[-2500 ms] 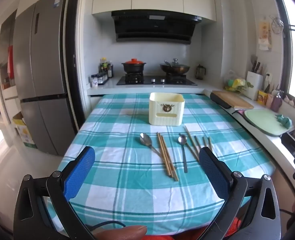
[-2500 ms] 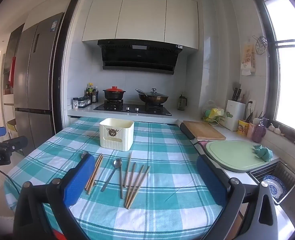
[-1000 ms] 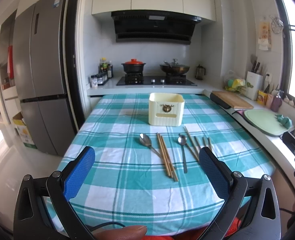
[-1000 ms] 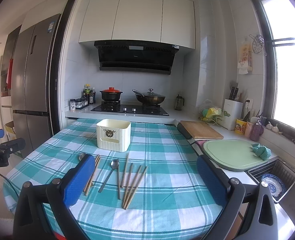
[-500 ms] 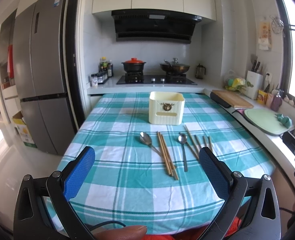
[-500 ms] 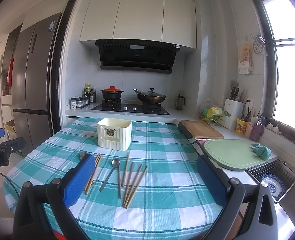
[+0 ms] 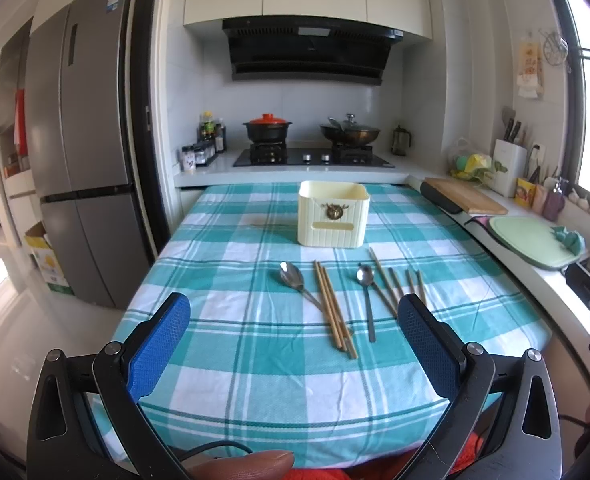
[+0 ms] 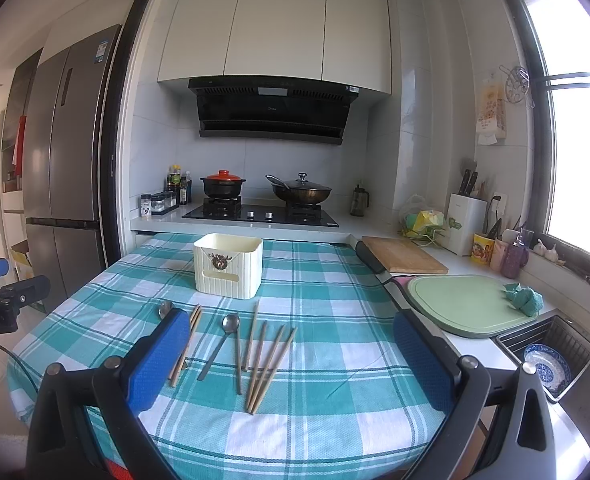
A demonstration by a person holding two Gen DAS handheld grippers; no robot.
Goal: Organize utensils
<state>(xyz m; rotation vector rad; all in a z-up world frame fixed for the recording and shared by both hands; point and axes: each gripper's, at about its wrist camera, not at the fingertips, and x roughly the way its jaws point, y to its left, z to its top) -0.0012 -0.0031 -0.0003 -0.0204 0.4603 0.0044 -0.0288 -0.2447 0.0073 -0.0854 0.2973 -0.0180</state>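
Note:
A cream utensil holder [image 7: 333,220] [image 8: 228,265] stands on the teal checked tablecloth [image 7: 231,344]. In front of it lie two spoons [image 7: 293,276] [image 7: 366,280] [image 8: 231,325] and several wooden chopsticks [image 7: 331,304] [image 8: 271,360]. My left gripper [image 7: 293,338] is open and empty, held above the table's near edge, short of the utensils. My right gripper [image 8: 291,354] is open and empty, also above the near edge; its left finger [image 8: 159,356] hides part of one chopstick pair.
A counter runs along the right with a wooden board [image 8: 405,256], a green cutting board [image 8: 467,308] and a sink with a blue bowl [image 8: 543,364]. A stove with pots [image 8: 263,200] is behind the table. A fridge [image 7: 83,184] stands left.
The left gripper has not moved. The right gripper's view shifted only slightly up and down. Both stay open and the utensils lie unmoved.

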